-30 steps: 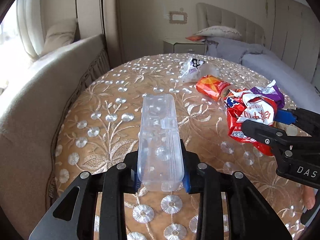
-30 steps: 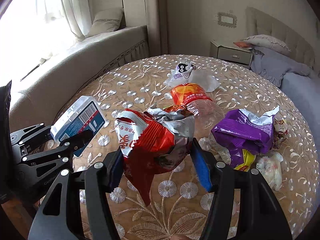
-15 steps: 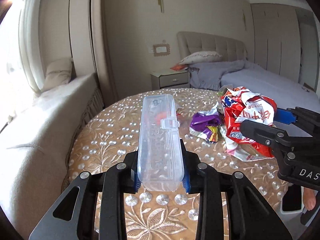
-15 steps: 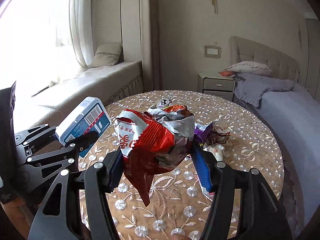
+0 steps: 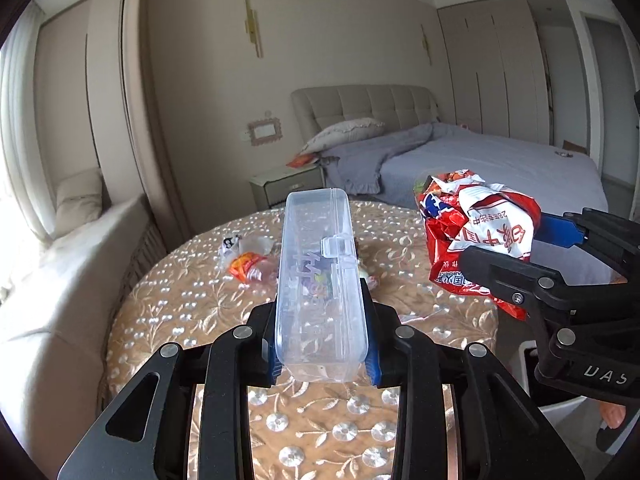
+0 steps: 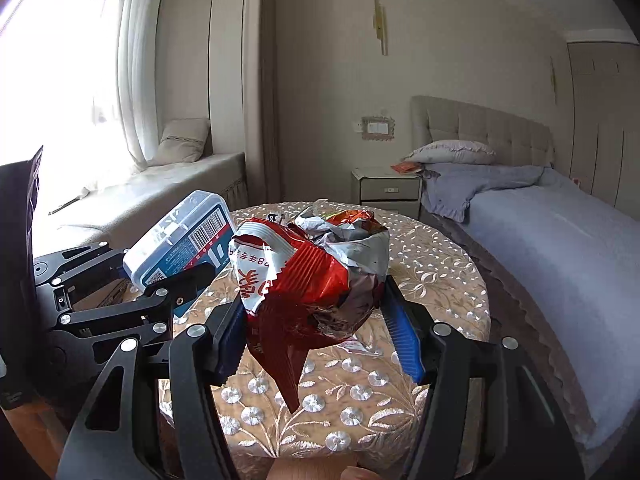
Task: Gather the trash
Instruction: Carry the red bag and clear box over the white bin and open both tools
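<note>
L hand-held gripper clamping clear plastic case, R hand-held gripper w/ red snack bag

The clear case is smooth, glossy transparent plastic. The red wrapper is crinkled shiny foil, silver inside. The table wears a tan cloth with shiny embroidered flowers. Both tongs look like matt black plastic with metal screws.

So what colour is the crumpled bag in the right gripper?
Red and white outside, silver inside: the crumpled bag, clearest in the right wrist view.
</note>
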Demonstrator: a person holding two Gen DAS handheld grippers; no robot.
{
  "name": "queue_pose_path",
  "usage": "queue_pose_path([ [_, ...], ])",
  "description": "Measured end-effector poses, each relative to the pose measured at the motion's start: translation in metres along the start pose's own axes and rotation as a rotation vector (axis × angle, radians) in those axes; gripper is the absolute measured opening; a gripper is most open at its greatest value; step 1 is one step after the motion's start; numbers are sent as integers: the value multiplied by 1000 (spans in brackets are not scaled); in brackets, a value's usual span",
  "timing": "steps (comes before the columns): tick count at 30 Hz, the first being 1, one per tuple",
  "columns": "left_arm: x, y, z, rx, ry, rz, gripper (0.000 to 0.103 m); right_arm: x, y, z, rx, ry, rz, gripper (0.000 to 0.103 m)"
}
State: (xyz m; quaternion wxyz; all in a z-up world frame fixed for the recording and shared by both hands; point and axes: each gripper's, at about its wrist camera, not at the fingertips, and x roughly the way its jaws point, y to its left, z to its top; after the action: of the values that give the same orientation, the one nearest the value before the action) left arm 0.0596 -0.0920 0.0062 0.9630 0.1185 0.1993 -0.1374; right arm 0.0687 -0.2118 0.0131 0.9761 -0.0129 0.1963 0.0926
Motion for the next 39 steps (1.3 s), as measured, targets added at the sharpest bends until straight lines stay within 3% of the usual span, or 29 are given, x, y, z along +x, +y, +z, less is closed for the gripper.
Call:
queue_pose_path([
  [12,12,-103,14,143,-24,-166,31,-49,-85,-39,116,-10,-193,63],
  [25,63,-245,-16,335,57,-439,31,-71,-183,-133,309,92,-430,63],
  [29,94,-291,-36,388,119,-534,31,-67,-212,-173,361,164,-503,63],
  [39,159,-378,-92,488,306,-667,31,-41,-269,-267,500,339,-585,63],
])
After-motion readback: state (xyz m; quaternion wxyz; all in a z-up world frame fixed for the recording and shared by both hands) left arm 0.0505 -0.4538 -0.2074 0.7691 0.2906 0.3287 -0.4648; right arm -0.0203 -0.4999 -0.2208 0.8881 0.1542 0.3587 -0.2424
